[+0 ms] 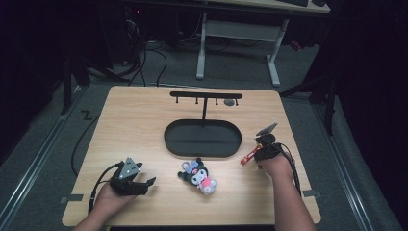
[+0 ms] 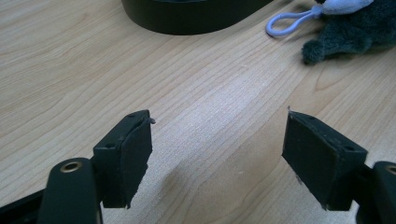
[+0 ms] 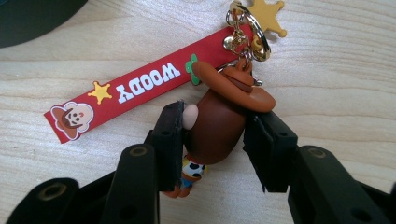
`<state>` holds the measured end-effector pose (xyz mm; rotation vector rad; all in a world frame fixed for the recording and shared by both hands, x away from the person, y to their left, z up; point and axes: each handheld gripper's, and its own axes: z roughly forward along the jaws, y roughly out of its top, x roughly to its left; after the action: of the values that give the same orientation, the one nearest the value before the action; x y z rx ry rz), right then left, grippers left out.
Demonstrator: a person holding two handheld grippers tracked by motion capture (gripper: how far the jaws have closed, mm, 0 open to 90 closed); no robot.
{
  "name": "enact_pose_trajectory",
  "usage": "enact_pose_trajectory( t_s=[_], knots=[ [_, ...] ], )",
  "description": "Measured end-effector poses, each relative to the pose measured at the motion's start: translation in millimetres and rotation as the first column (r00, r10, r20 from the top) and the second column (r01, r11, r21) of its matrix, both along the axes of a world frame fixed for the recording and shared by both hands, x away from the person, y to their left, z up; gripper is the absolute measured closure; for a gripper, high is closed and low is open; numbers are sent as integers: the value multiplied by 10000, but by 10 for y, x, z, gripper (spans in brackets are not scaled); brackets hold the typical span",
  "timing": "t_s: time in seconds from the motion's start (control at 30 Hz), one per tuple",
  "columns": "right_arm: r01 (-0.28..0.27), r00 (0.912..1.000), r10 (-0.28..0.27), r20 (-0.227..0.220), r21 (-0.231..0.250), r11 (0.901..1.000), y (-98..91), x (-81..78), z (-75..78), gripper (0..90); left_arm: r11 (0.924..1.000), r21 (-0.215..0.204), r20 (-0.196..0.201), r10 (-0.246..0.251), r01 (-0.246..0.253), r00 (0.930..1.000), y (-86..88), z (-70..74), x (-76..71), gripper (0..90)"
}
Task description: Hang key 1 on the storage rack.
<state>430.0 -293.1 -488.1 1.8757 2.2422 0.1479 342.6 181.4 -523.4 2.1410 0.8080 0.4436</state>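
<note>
I work at a pale wooden table [image 1: 144,125] in a dim room with grey floor and a white-legged desk [image 1: 240,36] at twelve o'clock. A black oval tray with a hook stand [image 1: 202,138] sits mid-table; a dark plush toy [image 1: 198,176] lies at its six o'clock. My right gripper [image 3: 212,135], at the tray's four o'clock, is clamped on the Woody keychain [image 3: 217,126]: brown-headed figure with hat, gold ring, yellow star and a red strap [image 3: 140,88] lettered WOODY lying on the wood. My left gripper [image 2: 217,144] rests at eight o'clock, jaws wide apart, holding nothing.
</note>
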Motion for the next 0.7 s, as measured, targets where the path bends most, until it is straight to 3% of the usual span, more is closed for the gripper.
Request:
enact_pose_trajectory(
  t_s=[0.3,0.53,0.7],
  knots=[
    [-55,9999,61,-101,527,9986,-71,30,-18,586,10000,-42,-14,6,-6,10000,15,2,-1,251],
    [-181,9998,182,-4,535,9984,-72,16,-21,604,10000,-38,-37,8,-8,10000,19,0,0,254],
    [-276,9996,277,-41,203,9994,-25,14,-10,616,10000,-6,-61,6,-6,10000,18,-2,-1,255]
  ],
)
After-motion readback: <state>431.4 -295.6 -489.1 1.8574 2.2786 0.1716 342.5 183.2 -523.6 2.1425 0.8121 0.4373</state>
